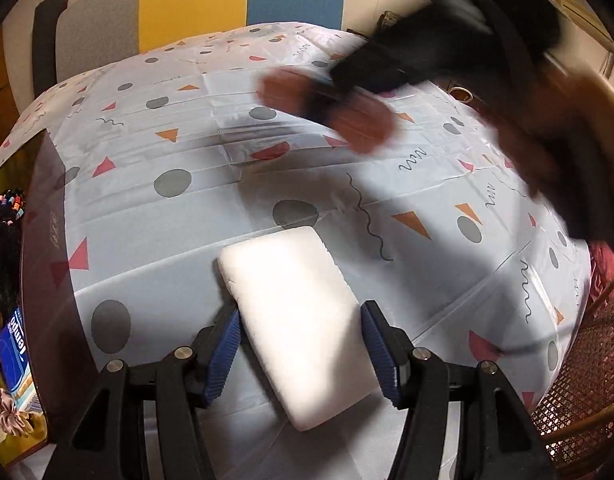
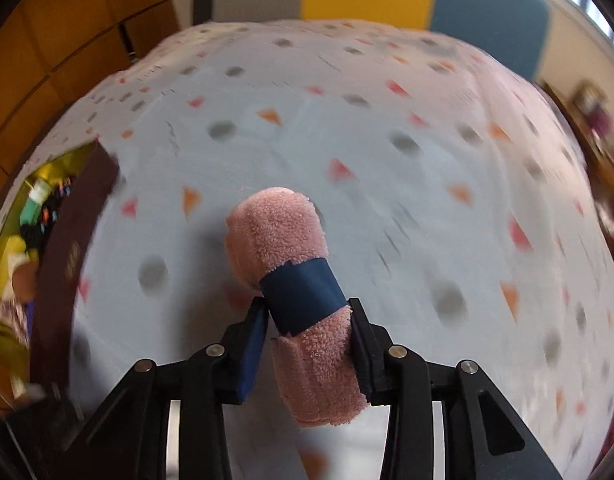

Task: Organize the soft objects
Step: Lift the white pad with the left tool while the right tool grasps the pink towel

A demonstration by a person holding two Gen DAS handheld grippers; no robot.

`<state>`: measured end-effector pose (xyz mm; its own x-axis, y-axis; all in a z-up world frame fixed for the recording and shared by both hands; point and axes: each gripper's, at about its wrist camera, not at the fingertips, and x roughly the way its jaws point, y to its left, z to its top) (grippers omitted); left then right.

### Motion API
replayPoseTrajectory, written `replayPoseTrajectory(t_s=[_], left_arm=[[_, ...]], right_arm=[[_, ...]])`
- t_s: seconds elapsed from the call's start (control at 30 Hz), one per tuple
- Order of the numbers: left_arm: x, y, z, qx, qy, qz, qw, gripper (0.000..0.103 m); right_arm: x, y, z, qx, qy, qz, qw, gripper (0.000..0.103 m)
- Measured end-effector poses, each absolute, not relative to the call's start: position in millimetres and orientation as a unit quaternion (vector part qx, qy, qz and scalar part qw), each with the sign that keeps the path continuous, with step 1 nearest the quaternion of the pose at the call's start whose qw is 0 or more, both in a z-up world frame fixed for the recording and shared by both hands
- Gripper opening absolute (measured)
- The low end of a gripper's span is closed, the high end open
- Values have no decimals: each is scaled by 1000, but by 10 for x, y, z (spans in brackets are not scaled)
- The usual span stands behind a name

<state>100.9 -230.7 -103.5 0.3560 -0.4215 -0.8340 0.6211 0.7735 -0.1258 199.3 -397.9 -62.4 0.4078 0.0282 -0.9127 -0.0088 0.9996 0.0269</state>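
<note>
A white foam block [image 1: 291, 320] lies slantwise between the blue pads of my left gripper [image 1: 301, 312], which is shut on it just above the patterned tablecloth [image 1: 187, 220]. In the right wrist view a rolled pink towel [image 2: 279, 228] with a dark blue band [image 2: 303, 296] sticks out forward from my right gripper [image 2: 307, 304], whose pads press on it at the band. The left wrist view shows that right gripper [image 1: 323, 100] as a dark blur over the far side of the table, with the reddish towel [image 1: 363, 120] across it.
A dark maroon box [image 1: 47, 240] with a yellow inside stands at the table's left edge [image 2: 79, 240]. It holds a blue tissue pack [image 1: 17, 344], a pink scrunchie [image 1: 3, 408] and beaded hair ties [image 1: 5, 208]. A wicker chair [image 1: 579, 380] is at the right.
</note>
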Motion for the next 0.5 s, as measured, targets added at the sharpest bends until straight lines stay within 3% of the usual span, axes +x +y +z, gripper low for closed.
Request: replayPoseTrajectory(t_s=[0.2,0.5], left_arm=[[963,-2339,-992,117,461,-310,823,59],[702,-2290,-730,136,426,-309,839,59]], right_arm=[[1191,-4245,-898,59,560,-44,825,41],[867,-4217,-964,73,490,-74,866,41]])
